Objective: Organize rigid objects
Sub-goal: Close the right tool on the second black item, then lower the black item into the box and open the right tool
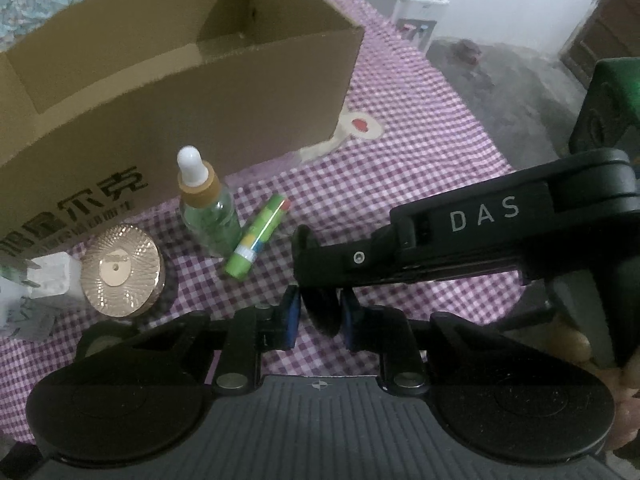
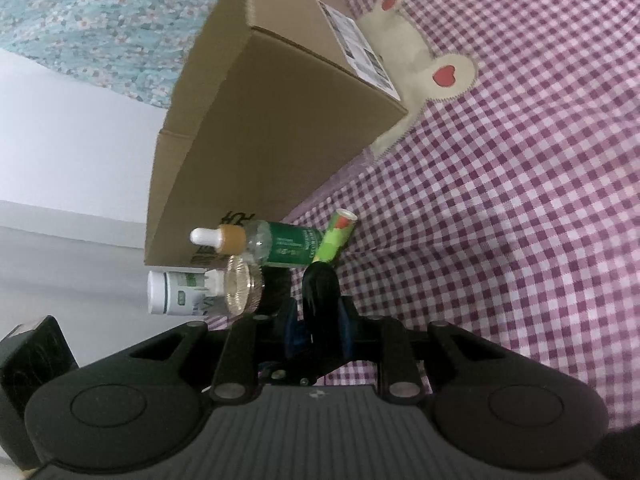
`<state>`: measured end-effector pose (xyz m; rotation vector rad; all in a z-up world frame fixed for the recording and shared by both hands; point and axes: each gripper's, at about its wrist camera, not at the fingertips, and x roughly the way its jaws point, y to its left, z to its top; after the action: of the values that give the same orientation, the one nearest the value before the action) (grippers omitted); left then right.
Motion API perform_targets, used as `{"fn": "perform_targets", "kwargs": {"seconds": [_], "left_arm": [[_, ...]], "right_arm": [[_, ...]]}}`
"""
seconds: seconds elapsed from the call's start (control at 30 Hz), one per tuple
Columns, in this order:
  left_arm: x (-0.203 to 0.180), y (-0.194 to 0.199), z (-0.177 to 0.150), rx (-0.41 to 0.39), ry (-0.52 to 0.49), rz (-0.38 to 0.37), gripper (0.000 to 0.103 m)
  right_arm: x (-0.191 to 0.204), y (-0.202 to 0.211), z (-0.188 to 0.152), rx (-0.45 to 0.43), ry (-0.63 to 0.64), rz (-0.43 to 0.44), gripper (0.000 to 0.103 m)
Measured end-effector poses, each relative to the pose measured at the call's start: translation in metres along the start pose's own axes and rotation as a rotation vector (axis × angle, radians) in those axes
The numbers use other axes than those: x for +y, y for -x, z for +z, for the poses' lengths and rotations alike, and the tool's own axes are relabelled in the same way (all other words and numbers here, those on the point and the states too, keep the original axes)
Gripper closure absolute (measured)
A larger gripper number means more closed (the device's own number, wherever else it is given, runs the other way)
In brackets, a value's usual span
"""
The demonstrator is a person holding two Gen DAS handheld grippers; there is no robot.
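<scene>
A black round object (image 1: 322,310) stands on edge between the blue pads of my left gripper (image 1: 320,318), which is shut on it. My right gripper (image 1: 306,264) reaches in from the right and is shut on the same object's upper part. In the right wrist view the black object (image 2: 320,288) sits between the pads of my right gripper (image 2: 320,322). Just beyond on the checked cloth are a green stick (image 1: 258,236) (image 2: 334,240), a dropper bottle (image 1: 208,216) (image 2: 280,246), a gold round jar (image 1: 120,268) (image 2: 242,286) and a white bottle (image 1: 48,276) (image 2: 176,294).
An open cardboard box (image 1: 180,80) (image 2: 280,120) stands behind the small items. The purple checked cloth (image 1: 420,168) carries a sewn rabbit patch (image 1: 360,128) and ends at the right, where a grey floor (image 1: 500,76) lies below.
</scene>
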<state>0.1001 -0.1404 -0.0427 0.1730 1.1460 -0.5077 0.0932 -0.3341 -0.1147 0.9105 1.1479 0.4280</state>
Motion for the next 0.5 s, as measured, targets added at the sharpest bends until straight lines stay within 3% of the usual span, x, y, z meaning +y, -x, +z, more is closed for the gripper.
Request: {"fn": "perform_targets", "kwargs": {"seconds": [0.2, 0.33, 0.5], "left_arm": [[-0.006, 0.048, -0.002, -0.097, -0.011, 0.003, 0.083], [-0.008, 0.087, 0.001, -0.197, -0.050, 0.057, 0.083], [0.017, 0.119, 0.015, -0.270, -0.011, 0.087, 0.083]], "right_arm": [[0.035, 0.029, -0.011, -0.051, 0.065, -0.005, 0.079], [0.071, 0.047, -0.015, -0.114, 0.135, 0.007, 0.079], [0.122, 0.044, -0.005, -0.161, 0.212, 0.038, 0.079]]}}
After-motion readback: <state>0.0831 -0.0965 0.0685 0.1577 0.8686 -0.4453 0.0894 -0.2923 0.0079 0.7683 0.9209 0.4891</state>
